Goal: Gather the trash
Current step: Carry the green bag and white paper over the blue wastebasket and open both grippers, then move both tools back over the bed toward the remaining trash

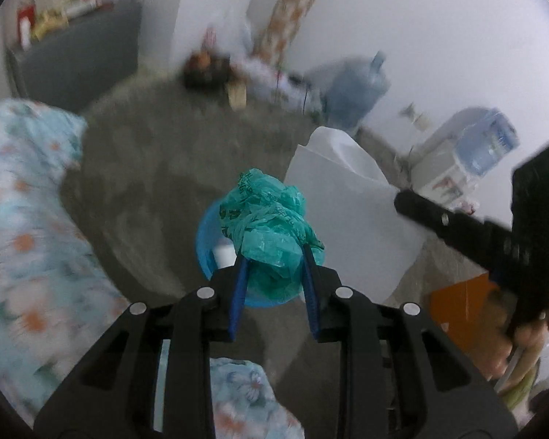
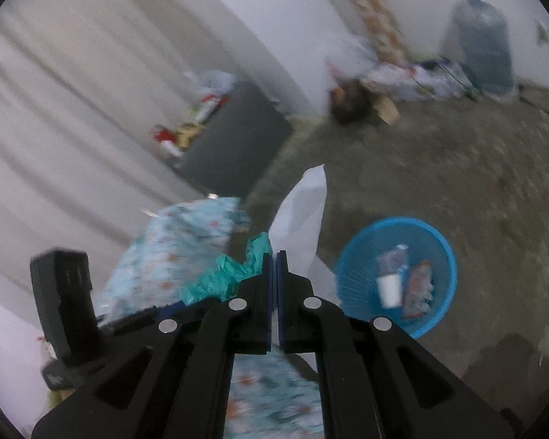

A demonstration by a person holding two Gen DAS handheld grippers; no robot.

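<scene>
My left gripper is shut on a crumpled green plastic bag and holds it in the air above a blue basket on the floor. My right gripper is shut on a sheet of white paper, which also shows in the left wrist view to the right of the bag. In the right wrist view the blue basket stands on the floor to the right and holds a white cup and wrappers. The green bag shows left of my right fingers.
A bed with a floral blue cover lies at the left. A dark cabinet with clutter stands by the wall. Large water bottles and bags line the far wall. The floor is bare grey concrete.
</scene>
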